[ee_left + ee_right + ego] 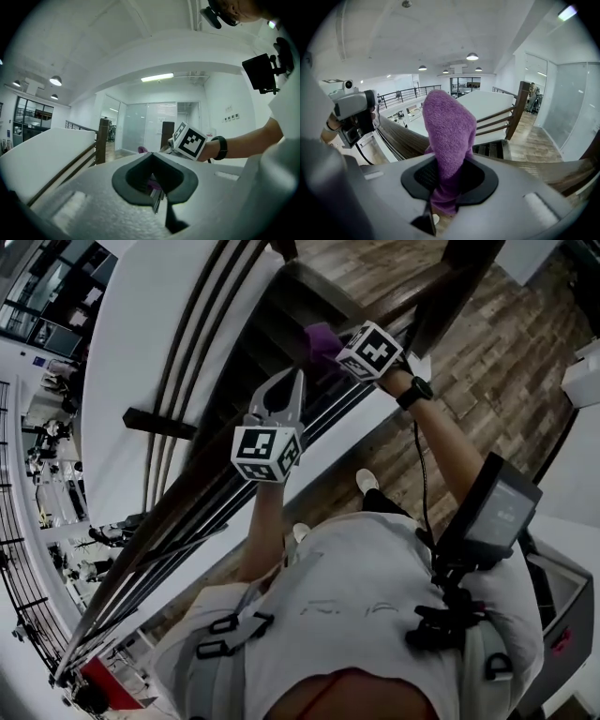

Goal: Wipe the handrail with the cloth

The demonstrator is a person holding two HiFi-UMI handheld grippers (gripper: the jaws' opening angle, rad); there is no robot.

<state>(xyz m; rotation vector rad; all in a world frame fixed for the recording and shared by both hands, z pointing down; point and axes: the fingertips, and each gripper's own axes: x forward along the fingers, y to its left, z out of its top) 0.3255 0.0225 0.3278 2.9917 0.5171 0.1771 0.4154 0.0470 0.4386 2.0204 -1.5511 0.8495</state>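
Note:
A dark wooden handrail (178, 507) runs on a slant from lower left to upper right in the head view. My right gripper (336, 348) is at its upper part, shut on a purple cloth (322, 337) that lies against the rail. In the right gripper view the cloth (447, 126) stands up out of the jaws of the right gripper (449, 161), with the handrail (401, 136) just behind it. My left gripper (292, 385) hovers over the rail a little lower down, jaws together. The left gripper (151, 157) shows nothing clearly held; beyond it are the right gripper's marker cube (190, 139) and the cloth (142, 150).
A wooden newel post (516, 108) and stair treads (492, 149) lie beyond the rail. Thin balusters (328, 409) run under the rail. A white parapet (131, 352) lies to the left, plank floor (487, 362) to the right, and an open atrium (37, 474) far below.

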